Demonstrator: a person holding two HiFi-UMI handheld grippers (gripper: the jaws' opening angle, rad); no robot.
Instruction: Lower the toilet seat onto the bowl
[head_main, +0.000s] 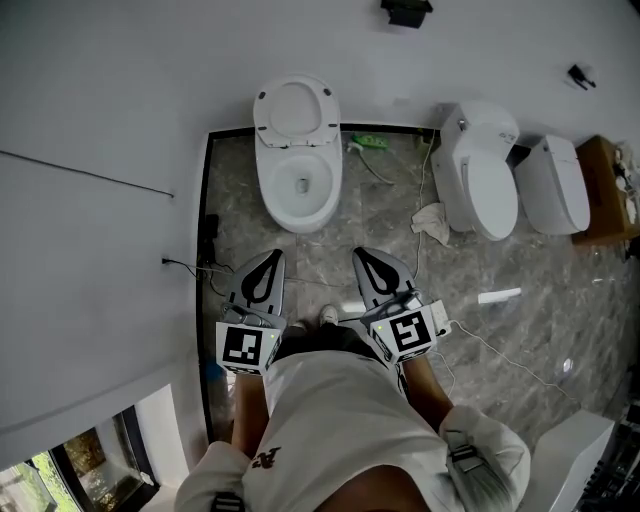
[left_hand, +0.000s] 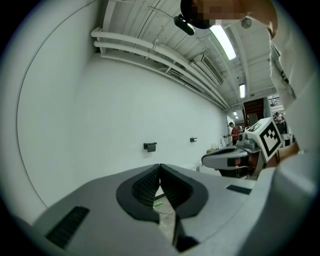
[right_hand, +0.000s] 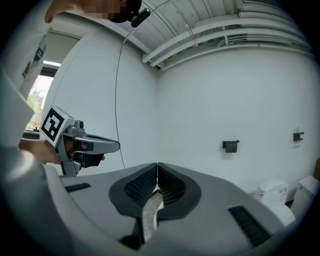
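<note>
Against the white wall, the white oval toilet seat stands raised over its ceramic bowl; the grey left gripper and right gripper hover short, fingers together and empty, likely for pushing.

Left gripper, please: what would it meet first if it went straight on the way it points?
The left gripper would probably meet the front of the toilet bowl, though depth is unclear.

Toilets: three, along the far edge of the floor — open toilet, closed toilet, second closed toilet.
Toilet seat: one, raised.
Grippers: two — left gripper, right gripper.
Black wall fittings: two — upper fitting, right-hand fitting.
White cloth: one.
Green object: one.
</note>
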